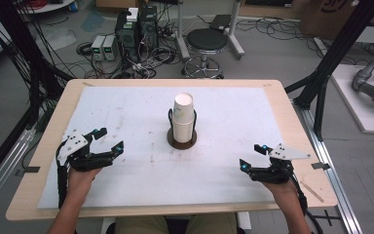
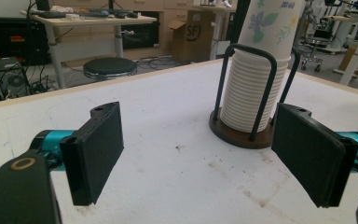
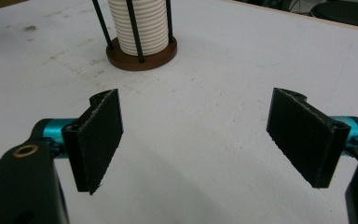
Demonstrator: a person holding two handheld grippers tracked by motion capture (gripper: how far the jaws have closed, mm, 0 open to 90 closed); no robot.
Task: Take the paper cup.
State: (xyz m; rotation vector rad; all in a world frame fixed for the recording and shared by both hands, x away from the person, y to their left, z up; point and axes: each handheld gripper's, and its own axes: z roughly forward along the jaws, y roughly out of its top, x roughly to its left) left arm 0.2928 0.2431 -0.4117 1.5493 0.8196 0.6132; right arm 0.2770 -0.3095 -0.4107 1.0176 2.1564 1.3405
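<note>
Standing upright near the middle of the white mat (image 1: pixel 126 117) is a stack of paper cups (image 1: pixel 183 117), nested tightly and seated in a holder (image 1: pixel 181 140) with a round dark-brown base and thin black wire loops rising along its sides. The topmost cup carries a floral print, seen in the left gripper view. The mat covers most of a light wooden table (image 1: pixel 53 126).

The left gripper (image 1: pixel 108 139) sits low over the mat at the near left, its jaws spread wide with nothing between them, aimed toward the cups but well apart from them. The right gripper (image 1: pixel 253 157) rests at the near right, jaws likewise released and empty, also well apart from the holder. A black round stool (image 1: pixel 206 41) stands on the floor beyond the table.
</note>
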